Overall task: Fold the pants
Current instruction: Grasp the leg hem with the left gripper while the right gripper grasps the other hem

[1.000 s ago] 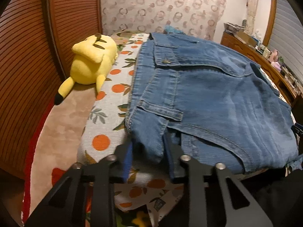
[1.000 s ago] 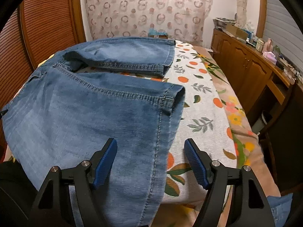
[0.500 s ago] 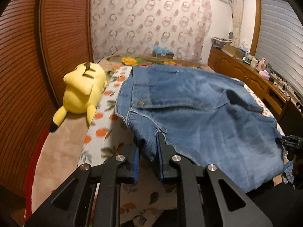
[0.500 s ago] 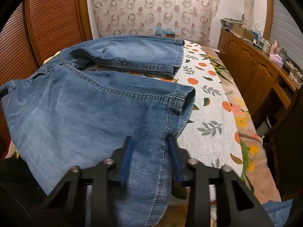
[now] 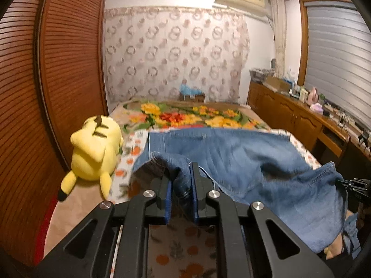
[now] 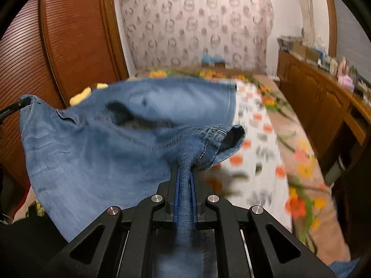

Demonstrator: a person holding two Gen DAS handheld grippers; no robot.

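So the pants (image 6: 97,162) are being held up off the bed (image 6: 262,143), stretched crosswise between both grippers: waistband end is being pinched by the left gripper (image 5: 180,192), hem end by the right gripper (image 6: 184,185), far half lying ahead.

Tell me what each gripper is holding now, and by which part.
Both hold the jeans: the left gripper pinches the waistband end, and the right gripper is shut on the near leg's hem end.
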